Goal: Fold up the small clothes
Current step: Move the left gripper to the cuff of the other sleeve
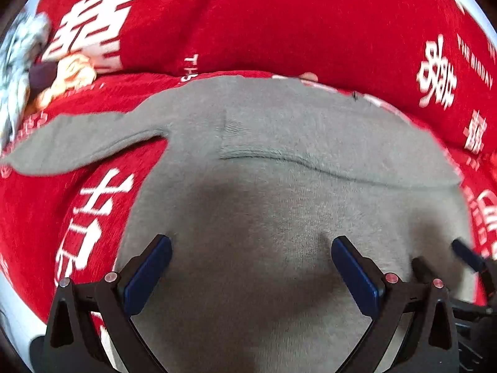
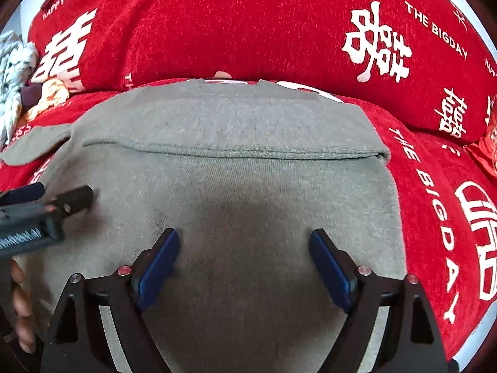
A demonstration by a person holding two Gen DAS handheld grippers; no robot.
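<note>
Grey knit top (image 2: 236, 168) lies spread across centre frame on a red cover (image 2: 248, 31) with white lettering, one sleeve trailing left. Left hand-held gripper (image 1: 251, 267) and right hand-held gripper (image 2: 243, 264) hover above it, fingers apart, holding nothing.

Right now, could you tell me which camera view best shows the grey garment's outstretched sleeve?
The left wrist view: the sleeve of the grey garment lies full length across the red cover. The right wrist view catches only a squashed part of it at the left edge.
</note>
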